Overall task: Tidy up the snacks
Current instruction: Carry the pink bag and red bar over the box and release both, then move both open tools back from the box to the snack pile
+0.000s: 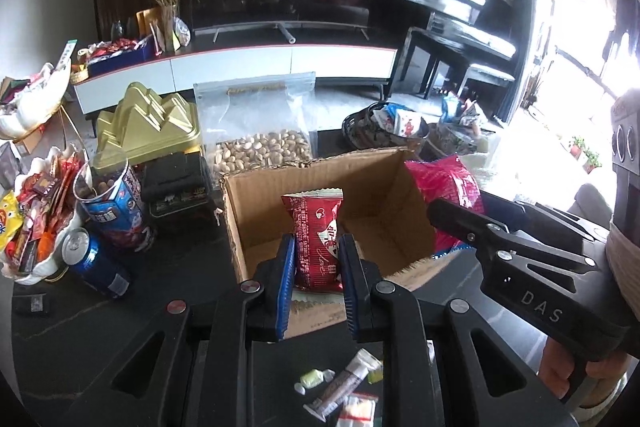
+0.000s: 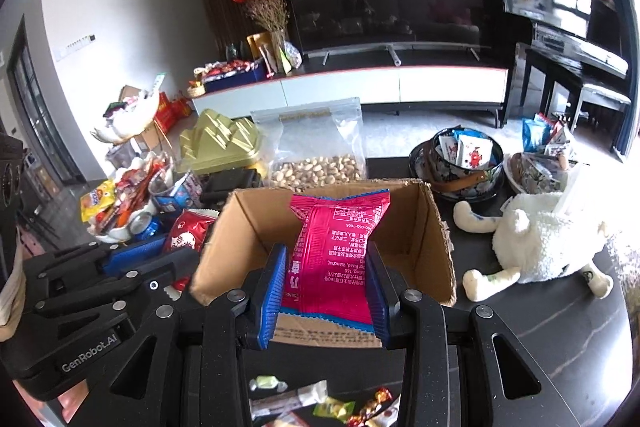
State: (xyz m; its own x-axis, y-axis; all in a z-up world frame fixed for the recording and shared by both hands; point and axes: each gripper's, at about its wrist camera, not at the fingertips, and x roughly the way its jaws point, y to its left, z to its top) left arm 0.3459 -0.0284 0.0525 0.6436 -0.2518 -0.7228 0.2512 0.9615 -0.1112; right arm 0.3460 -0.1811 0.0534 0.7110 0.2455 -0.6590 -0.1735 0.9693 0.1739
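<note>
Clamping 2 packets over the open brown cardboard box (image 1: 320, 211): left gripper (image 1: 318, 259) pinching dark red foil packet (image 1: 316, 239), right gripper (image 2: 326, 287) squeezing pink foil packet (image 2: 338, 247). Risking rim snags if dropped early.

Left gripper (image 1: 317, 259) angled downward, blue pads (image 1: 286, 279) pressed shut on both sides of a red snack packet (image 1: 316, 227). Right gripper (image 2: 326, 287) likewise tilted down, blue pads (image 2: 272, 295) clamped on a pink snack packet (image 2: 336, 251). Side by side, close together, each seen in the other's view. Fingers of a hand (image 1: 580, 375) wrapped round the right gripper's handle.
</note>
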